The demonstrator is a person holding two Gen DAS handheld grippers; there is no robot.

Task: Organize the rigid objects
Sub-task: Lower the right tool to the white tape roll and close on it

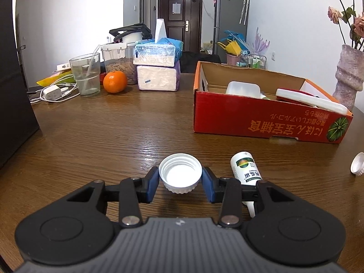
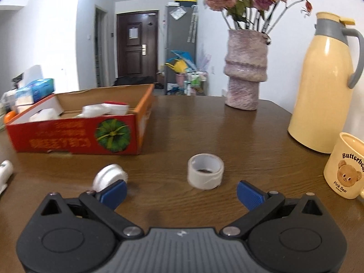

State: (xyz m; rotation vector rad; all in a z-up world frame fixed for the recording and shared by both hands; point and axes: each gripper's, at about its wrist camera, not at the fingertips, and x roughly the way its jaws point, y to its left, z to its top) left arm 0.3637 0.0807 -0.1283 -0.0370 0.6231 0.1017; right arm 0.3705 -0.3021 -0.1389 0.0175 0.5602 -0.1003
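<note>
Pads of the left gripper (image 1: 179,183) are pinching a white bottle cap (image 1: 180,173); the right gripper (image 2: 182,191) is spreading wide, empty, before a tape roll (image 2: 206,171). Beyond sits the red cardboard box (image 1: 261,120). Shallow grip on the rim risks the cap popping free.

Left gripper (image 1: 180,183) angled downward, blue pads clamped on a white cap (image 1: 180,173). Right gripper (image 2: 182,192) angled downward, jaws wide apart, nothing between them.

Two white caps (image 1: 180,173) (one gripped), one bottle (image 1: 245,168), one tape roll (image 2: 206,171), one box (image 1: 268,118).
</note>
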